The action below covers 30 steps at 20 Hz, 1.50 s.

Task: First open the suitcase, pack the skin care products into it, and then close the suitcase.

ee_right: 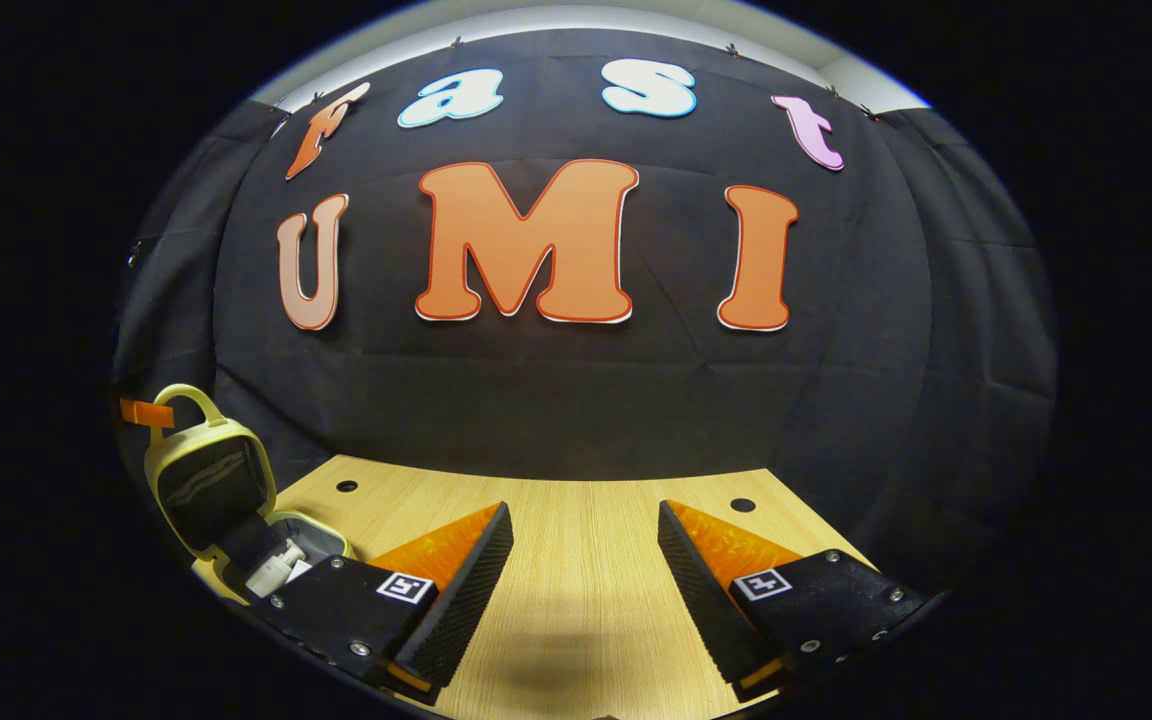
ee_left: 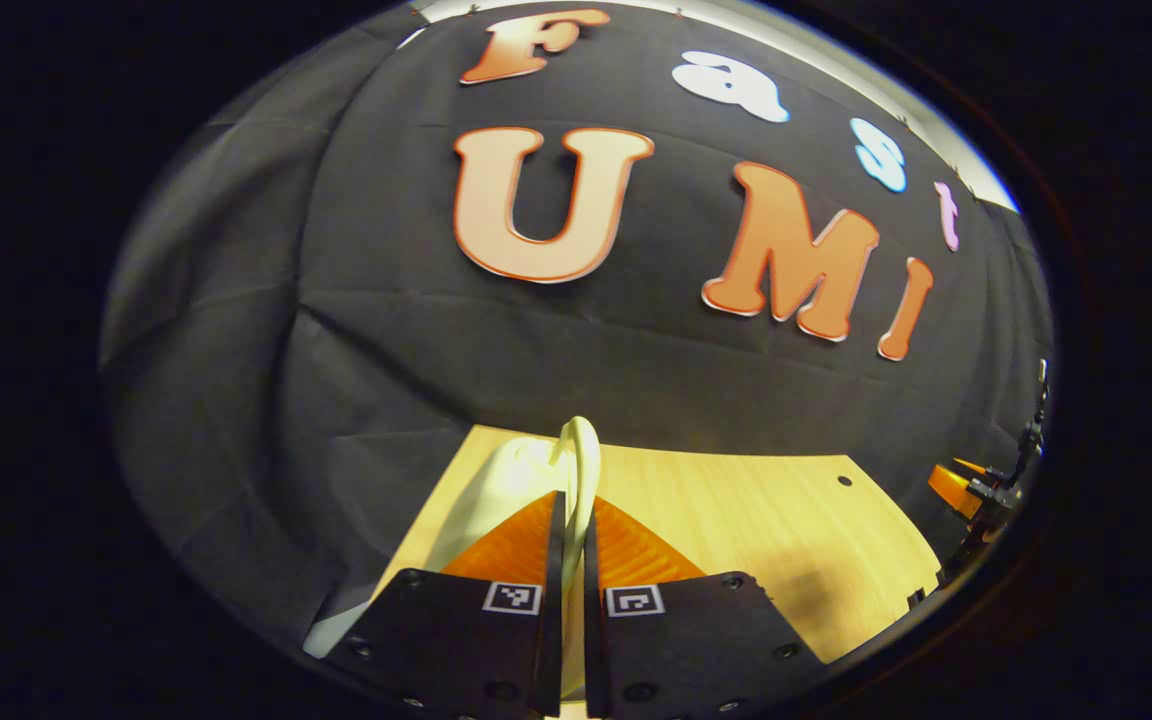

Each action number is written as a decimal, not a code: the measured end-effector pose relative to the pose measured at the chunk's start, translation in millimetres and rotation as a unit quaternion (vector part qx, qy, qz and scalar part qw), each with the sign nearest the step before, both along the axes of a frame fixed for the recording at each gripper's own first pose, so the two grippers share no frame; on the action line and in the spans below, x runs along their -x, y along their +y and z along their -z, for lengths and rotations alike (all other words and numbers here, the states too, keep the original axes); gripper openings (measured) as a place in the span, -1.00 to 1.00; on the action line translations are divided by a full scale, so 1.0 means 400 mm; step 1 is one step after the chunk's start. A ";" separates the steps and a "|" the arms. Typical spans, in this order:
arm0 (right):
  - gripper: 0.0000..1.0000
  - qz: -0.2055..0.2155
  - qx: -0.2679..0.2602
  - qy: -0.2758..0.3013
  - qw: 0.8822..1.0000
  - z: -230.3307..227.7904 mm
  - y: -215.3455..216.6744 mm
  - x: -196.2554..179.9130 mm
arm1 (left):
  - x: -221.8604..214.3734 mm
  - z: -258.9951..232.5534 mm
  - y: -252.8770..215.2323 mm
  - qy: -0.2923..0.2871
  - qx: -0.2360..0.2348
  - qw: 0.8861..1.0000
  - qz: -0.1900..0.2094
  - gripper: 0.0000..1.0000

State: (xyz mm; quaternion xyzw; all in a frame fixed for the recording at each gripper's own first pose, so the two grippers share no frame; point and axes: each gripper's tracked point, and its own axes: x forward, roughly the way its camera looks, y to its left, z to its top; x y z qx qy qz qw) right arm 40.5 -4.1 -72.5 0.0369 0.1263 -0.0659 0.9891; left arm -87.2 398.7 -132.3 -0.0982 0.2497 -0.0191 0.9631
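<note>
Suitcase [ee_right: 211,480] is sitting open at the far left of the wooden table [ee_right: 586,560] in the right gripper view, a small pale yellow case with its lid [ee_right: 204,478] standing upright and dark lining showing on the inside. Down in the bottom half you can just make out a white skin care bottle [ee_right: 273,572] lying in there, partly hidden behind the near finger. The lid's carry handle [ee_right: 186,400] arches over the top, and something orange pokes in right beside it at the edge of the view, too cut off to say what it is for sure. In the left gripper view, the left gripper [ee_left: 573,520] is clenched on that same pale handle [ee_left: 581,470], both fingers pressed in from either side with the loop sticking up between the tips, and the pale lid [ee_left: 496,490] curves away to the left underneath. Right gripper [ee_right: 584,540] is released, fingers spread wide apart over bare tabletop, nothing between them, well to the right of the case. It also shows tiny at the far right edge of the left gripper view [ee_left: 976,490]. Black cloth wall [ee_right: 576,400] hangs behind the table.
</note>
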 end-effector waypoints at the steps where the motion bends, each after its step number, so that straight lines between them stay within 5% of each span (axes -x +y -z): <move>1: 0.88 -0.002 0.002 0.002 1.000 0.005 -0.005 0.004 | -0.003 0.014 -0.041 -0.005 -0.015 1.000 0.014 -0.81; 7: 0.87 -0.014 0.008 0.016 1.000 0.046 -0.042 0.030 | 0.024 0.154 -0.290 0.051 0.000 0.996 0.072 -0.80; 13: 0.87 -0.027 0.007 0.027 0.999 0.077 -0.077 0.051 | 0.026 0.345 -0.459 0.108 -0.040 0.987 0.110 -0.80; 26: 0.88 -0.040 0.004 0.034 0.999 0.108 -0.134 0.075 | 0.055 0.443 -0.489 0.133 -0.207 0.961 0.125 -0.75; 27: 0.88 -0.041 0.004 0.032 0.999 0.107 -0.135 0.076 | 0.063 0.445 -0.504 0.139 -0.195 0.963 0.126 -0.65; 30: 0.88 -0.046 0.004 0.025 0.999 0.098 -0.137 0.083 | 0.087 0.408 -0.527 0.109 -0.190 0.969 0.111 0.11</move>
